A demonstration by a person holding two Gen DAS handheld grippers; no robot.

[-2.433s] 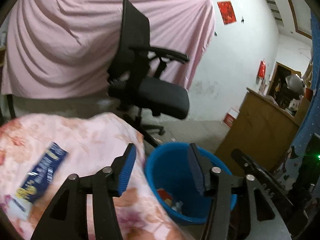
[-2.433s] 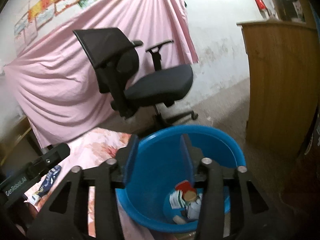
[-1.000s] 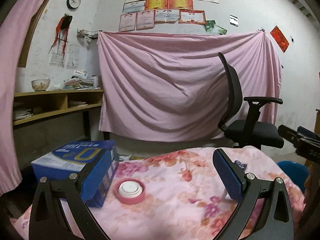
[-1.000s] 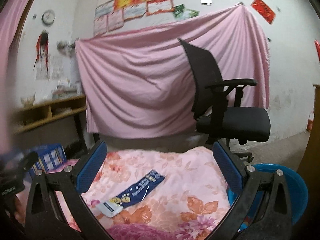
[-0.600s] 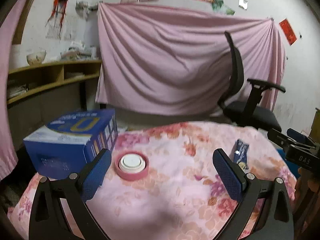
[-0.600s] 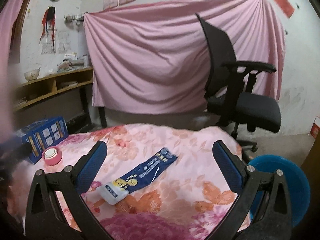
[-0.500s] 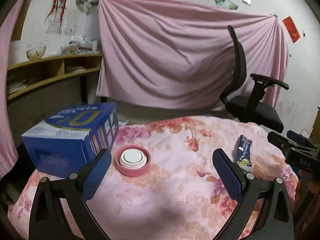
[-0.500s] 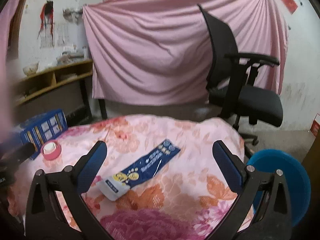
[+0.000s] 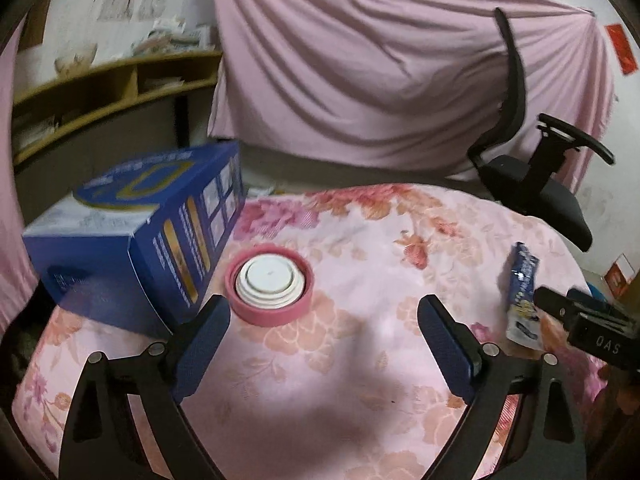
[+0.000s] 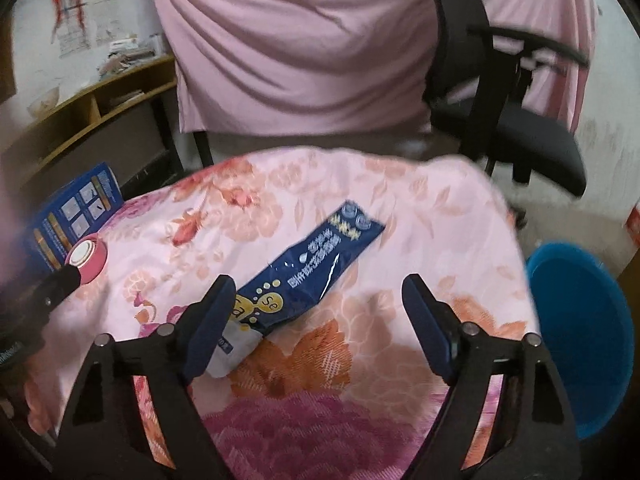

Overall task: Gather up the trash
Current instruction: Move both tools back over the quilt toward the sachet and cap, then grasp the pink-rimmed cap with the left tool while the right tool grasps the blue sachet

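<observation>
A round pink lid with a white centre [image 9: 269, 283] [image 10: 87, 259] lies on the flowered cloth, beside a blue carton [image 9: 136, 228] [image 10: 72, 216]. My left gripper [image 9: 324, 344] hovers just short of the lid; its jaws are wide and closing, with only cloth between them. A flat dark-blue wrapper [image 10: 308, 272] [image 9: 522, 292] lies further right on the cloth. My right gripper [image 10: 316, 320] stands open just above and in front of it, the left fingertip over the wrapper's pale end. The blue bin [image 10: 584, 332] stands on the floor to the right of the table.
The table is covered with a pink flowered cloth [image 9: 360, 248] [image 10: 312, 200]. A black office chair [image 10: 508, 92] [image 9: 532, 168] stands behind it before a pink hanging sheet. Wooden shelves [image 9: 100, 92] run along the left wall.
Both views have tilted downward and come nearer the table. The lid and the wrapper appear larger and closer to the fingertips. Both pairs of jaws stand slightly narrower than before.
</observation>
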